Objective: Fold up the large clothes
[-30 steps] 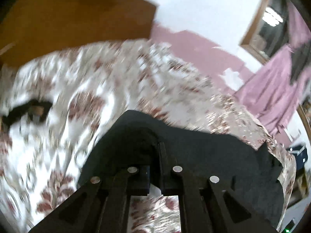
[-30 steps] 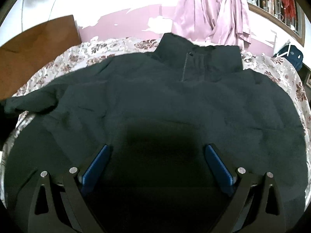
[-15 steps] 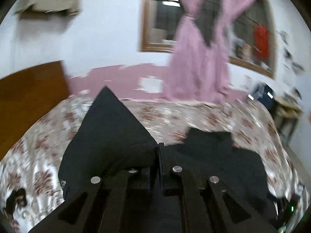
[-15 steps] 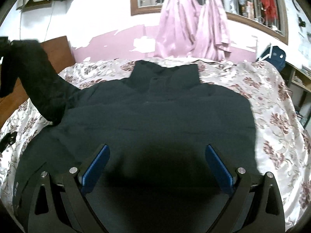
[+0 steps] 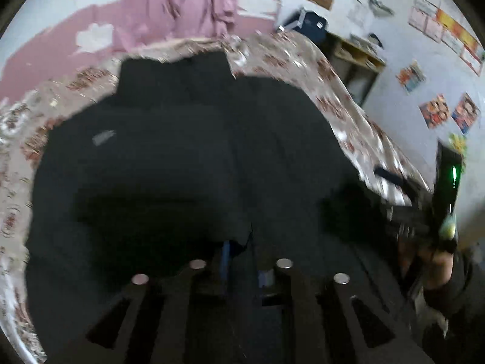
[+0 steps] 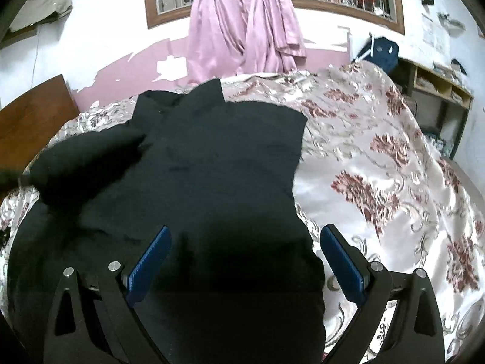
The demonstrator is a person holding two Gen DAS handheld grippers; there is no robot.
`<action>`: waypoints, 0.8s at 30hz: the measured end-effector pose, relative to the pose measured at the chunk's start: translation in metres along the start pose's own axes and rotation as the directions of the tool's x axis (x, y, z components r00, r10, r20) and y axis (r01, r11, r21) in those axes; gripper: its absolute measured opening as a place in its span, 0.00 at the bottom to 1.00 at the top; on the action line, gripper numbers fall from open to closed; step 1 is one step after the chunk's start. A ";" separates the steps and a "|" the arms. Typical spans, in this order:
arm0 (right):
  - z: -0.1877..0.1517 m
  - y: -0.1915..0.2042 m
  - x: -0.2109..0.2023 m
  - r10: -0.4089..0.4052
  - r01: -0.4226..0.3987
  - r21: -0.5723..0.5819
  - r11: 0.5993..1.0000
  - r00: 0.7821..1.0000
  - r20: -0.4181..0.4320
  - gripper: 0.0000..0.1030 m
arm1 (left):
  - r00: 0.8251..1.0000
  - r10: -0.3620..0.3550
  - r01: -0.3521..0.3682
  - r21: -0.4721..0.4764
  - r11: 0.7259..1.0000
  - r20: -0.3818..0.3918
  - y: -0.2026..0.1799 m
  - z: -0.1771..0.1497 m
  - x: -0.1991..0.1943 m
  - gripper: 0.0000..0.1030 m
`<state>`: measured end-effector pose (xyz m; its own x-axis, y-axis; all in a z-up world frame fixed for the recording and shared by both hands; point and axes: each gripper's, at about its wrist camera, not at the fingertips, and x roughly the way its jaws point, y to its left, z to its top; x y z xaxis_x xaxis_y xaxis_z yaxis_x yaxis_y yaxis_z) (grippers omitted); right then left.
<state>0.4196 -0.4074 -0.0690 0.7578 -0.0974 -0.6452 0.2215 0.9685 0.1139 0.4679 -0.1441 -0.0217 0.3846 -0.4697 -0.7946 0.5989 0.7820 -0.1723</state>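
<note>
A large black jacket [image 6: 212, 166] lies flat on the floral bedspread [image 6: 379, 182], collar toward the far wall. Its left sleeve [image 6: 88, 157] is folded in across the body. In the left wrist view my left gripper [image 5: 244, 261] hovers low over the jacket [image 5: 182, 151]; its jaws are opening, the blue pads [image 5: 225, 257] stand slightly apart, and the sleeve's edge [image 5: 242, 236] lies just at their tips. My right gripper [image 6: 245, 242] is wide open above the jacket's right lower part, gripping nothing. A hand [image 5: 436, 261] carrying that gripper shows at the right edge.
Pink curtains [image 6: 242, 30] hang under a window on the far wall. A wooden headboard [image 6: 33, 115] stands at the left, a blue bag [image 6: 379, 51] and shelves [image 6: 436, 91] at the right. Bare bedspread spreads to the right of the jacket.
My left gripper swung the sleeve from the left side of the bed in over the jacket body, and its jaws have parted. My right gripper, still open, drifted right across the jacket.
</note>
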 end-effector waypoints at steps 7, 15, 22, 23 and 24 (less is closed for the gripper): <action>-0.006 0.011 0.003 0.067 -0.067 0.011 0.998 0.998 -0.001 0.94 | 0.993 -0.102 0.101 0.016 0.995 0.065 0.004 -0.030 -0.018 0.81; 0.000 0.073 -0.004 0.168 -0.163 -0.135 0.977 0.985 0.027 0.94 | 0.990 0.070 -0.049 -0.167 0.985 0.121 0.068 -0.061 -0.061 0.84; 0.006 0.171 -0.015 0.291 -0.252 -0.399 0.882 0.956 0.040 0.94 | 0.943 0.332 -0.279 -0.502 0.819 0.018 0.164 -0.089 -0.074 0.84; 0.007 0.189 -0.012 0.312 -0.268 -0.436 0.859 0.950 0.030 0.94 | 0.942 0.334 -0.283 -0.525 0.802 0.002 0.173 -0.089 -0.073 0.84; 0.007 0.201 -0.009 0.316 -0.274 -0.455 0.847 0.949 0.016 0.94 | 0.945 0.326 -0.282 -0.545 0.789 -0.018 0.180 -0.086 -0.069 0.84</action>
<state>0.4615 -0.2136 -0.0348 0.7988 0.2098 -0.5639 -0.2996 0.9515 -0.0704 0.4889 0.0644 -0.0485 0.5459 -0.1820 -0.8178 -0.0190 0.9732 -0.2293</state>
